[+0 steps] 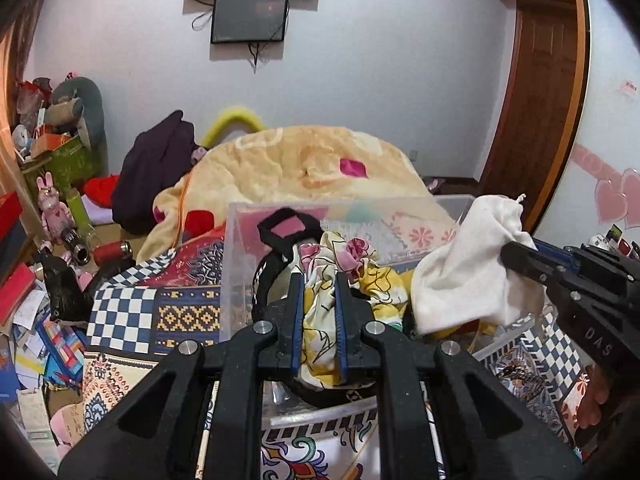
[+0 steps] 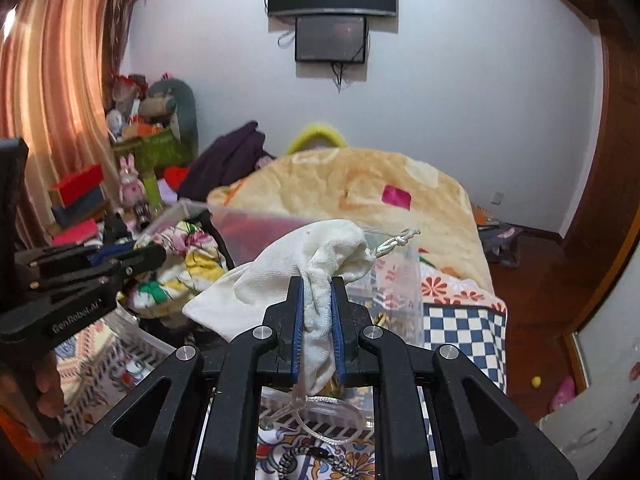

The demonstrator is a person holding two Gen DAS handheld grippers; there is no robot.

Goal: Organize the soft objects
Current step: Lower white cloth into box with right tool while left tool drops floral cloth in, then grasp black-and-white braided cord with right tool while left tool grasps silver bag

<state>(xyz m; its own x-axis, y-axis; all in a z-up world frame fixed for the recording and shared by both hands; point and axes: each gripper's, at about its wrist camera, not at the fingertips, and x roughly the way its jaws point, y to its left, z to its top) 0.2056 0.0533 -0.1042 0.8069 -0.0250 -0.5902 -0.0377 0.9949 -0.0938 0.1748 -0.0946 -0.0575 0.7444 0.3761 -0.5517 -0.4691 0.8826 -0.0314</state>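
Observation:
My left gripper [image 1: 319, 280] is shut on a floral yellow, white and pink cloth [image 1: 320, 312] that lies inside a clear plastic bin [image 1: 240, 264] on the bed. A black strap item [image 1: 280, 232] is also in the bin. My right gripper [image 2: 319, 284] is shut on a white drawstring pouch [image 2: 296, 276] and holds it over the bin's right side. The pouch also shows in the left wrist view [image 1: 464, 272], with the right gripper [image 1: 510, 252] pinching it. The left gripper shows in the right wrist view [image 2: 156, 258] over the floral cloth [image 2: 188, 260].
The bin stands on a patterned bedspread [image 1: 132, 320]. A cream fleece blanket [image 1: 296, 168] and a dark purple garment [image 1: 156, 172] lie behind it. Toys, boxes and papers [image 1: 48, 240] crowd the left side. A wooden door [image 1: 536, 100] stands at the right.

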